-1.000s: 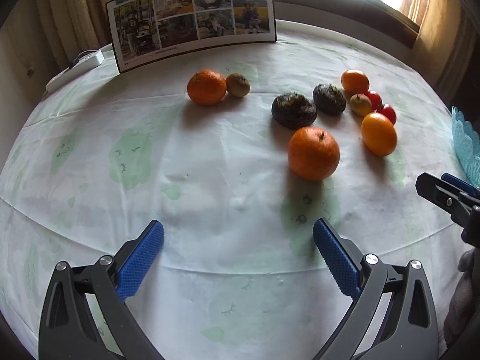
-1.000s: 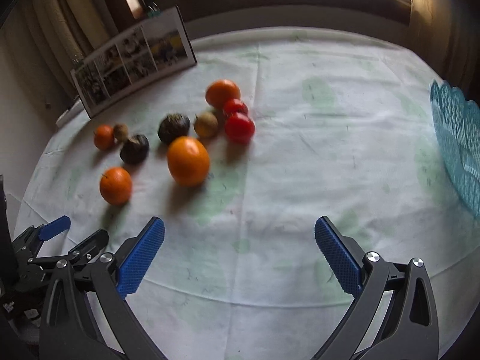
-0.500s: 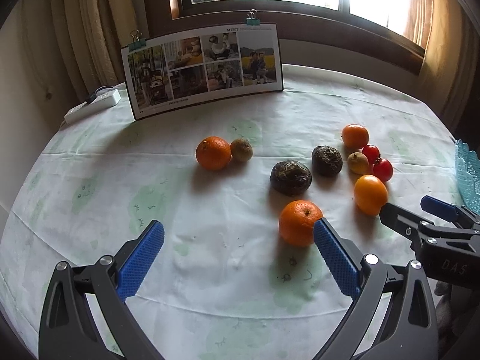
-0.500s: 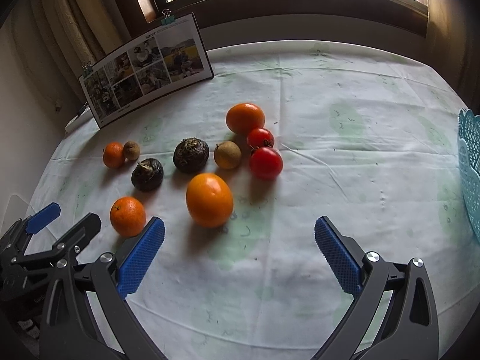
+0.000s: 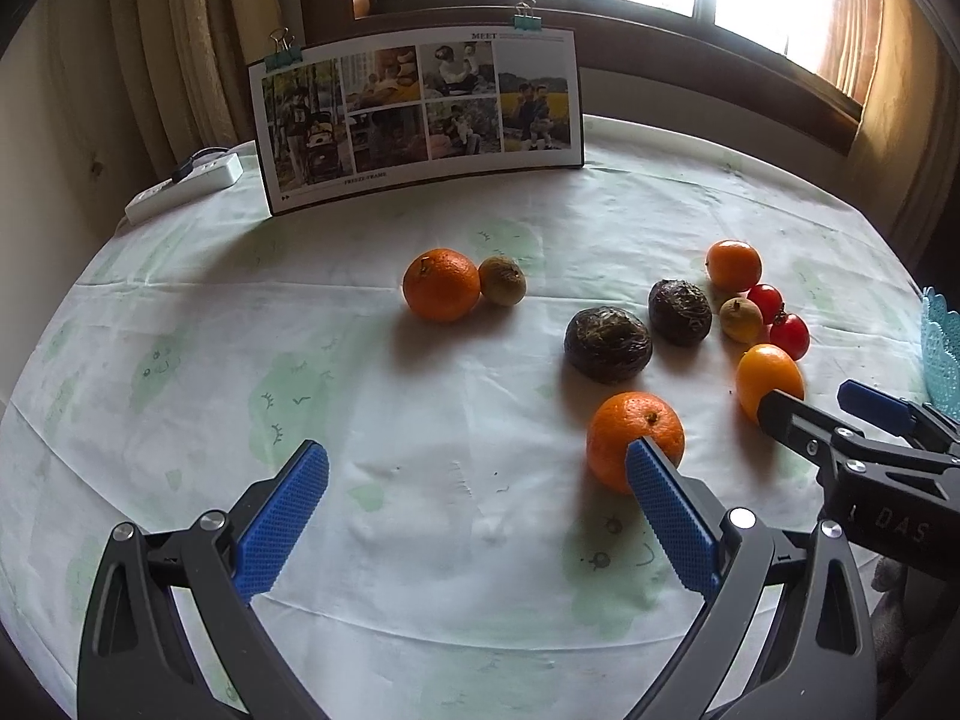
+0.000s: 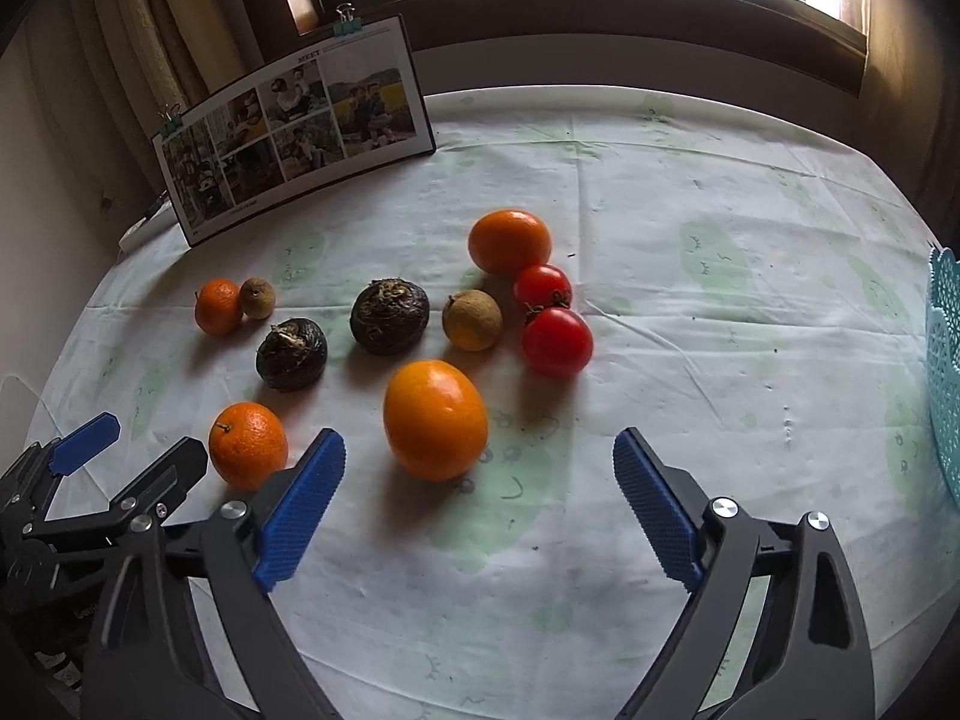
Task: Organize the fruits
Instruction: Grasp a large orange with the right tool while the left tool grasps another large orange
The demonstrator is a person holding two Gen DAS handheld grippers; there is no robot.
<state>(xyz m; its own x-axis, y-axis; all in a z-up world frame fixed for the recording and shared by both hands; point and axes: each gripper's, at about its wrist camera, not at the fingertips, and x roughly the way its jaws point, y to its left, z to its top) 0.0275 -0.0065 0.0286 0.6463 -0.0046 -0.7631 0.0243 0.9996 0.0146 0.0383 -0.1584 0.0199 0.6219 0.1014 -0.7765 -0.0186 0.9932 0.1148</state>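
Daylight from a window falls across a round table (image 5: 180, 360) under a pale cloth with green patches, a photo board (image 5: 420, 120) propped at the far edge and a white power strip (image 5: 186, 186) at the far left. None of the fruit is held yet. The left gripper (image 5: 477, 510) is spread wide and empty, its right pad just in front of the near mandarin (image 5: 630, 432). The right gripper (image 6: 480, 492) is likewise spread and empty, with the large smooth orange (image 6: 435, 417) lying just beyond the gap between its pads.

The step in hand looks like a first pick, probably bound for the blue lace-edged basket (image 6: 945, 372) at the far right, which sits well apart from the fruit. To do it well, the right gripper should centre the orange between the pads, come low to the cloth, and squeeze across its widest part, gently, since round fruit rolls away when nudged off-centre. The two tools stand near each other, so moving one at a time seems wise.

Counted: four orange citrus, namely the near mandarin, the large orange, a far-left mandarin (image 5: 441, 285) and a far-right one (image 5: 733, 265); two dark wrinkled fruits (image 6: 390, 317); two small brown fruits (image 6: 472, 320); two red tomatoes (image 6: 557, 341). Ten fruits, one basket.
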